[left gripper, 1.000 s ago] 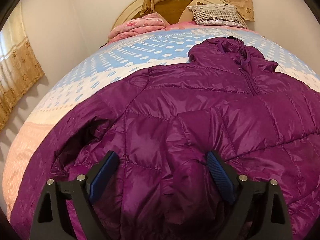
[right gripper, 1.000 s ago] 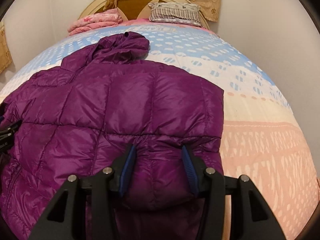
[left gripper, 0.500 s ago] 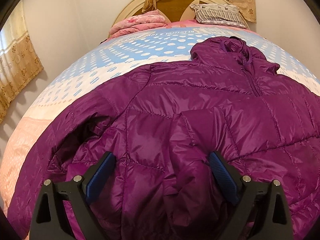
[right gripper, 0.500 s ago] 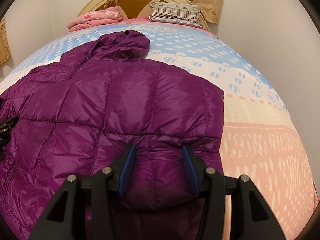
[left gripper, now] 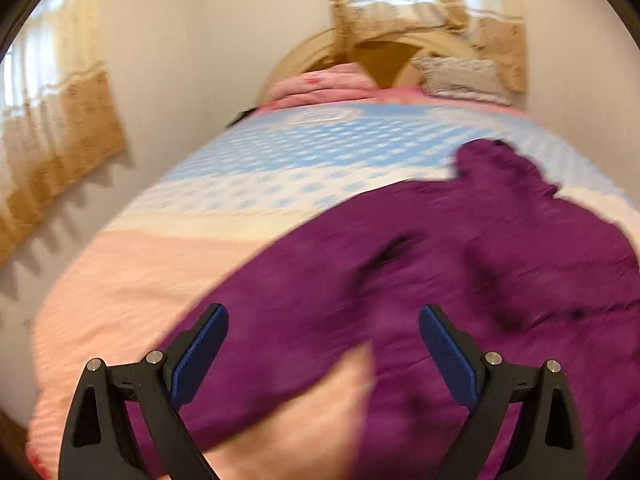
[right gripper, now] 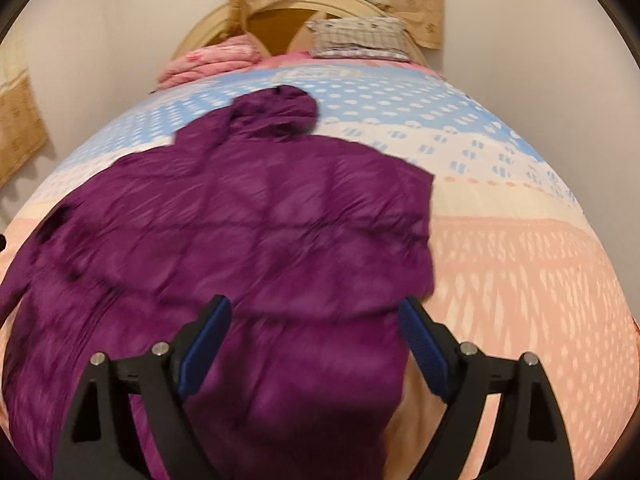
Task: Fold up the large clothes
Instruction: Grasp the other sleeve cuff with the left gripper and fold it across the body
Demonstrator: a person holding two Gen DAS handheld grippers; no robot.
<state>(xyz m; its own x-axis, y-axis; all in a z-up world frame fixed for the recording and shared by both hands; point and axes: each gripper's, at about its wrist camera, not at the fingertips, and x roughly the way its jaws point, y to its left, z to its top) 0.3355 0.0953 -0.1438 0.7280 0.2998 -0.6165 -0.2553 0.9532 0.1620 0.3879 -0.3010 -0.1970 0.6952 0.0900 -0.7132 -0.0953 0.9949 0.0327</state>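
Observation:
A purple quilted hooded jacket (right gripper: 248, 232) lies spread on the bed, hood toward the headboard. In the left wrist view the jacket (left gripper: 460, 264) fills the right half, blurred by motion. My left gripper (left gripper: 322, 346) stands open above the jacket's lower left edge, its blue pads apart with nothing pressed between them. My right gripper (right gripper: 314, 338) hovers over the jacket's lower hem with its jaws opening. Fabric lies below the gap, and the pads do not press on it.
The bed (right gripper: 520, 264) has a pink, white and blue dotted cover. A pink folded blanket (right gripper: 212, 60) and a striped pillow (right gripper: 356, 36) lie by the curved headboard (right gripper: 280, 16). Walls stand close on both sides, with beige curtains (left gripper: 52, 128) on the left.
My right gripper let go of the jacket's hem, widened and pulled back. My left gripper swung left and up, so the jacket now sits to the right in its view.

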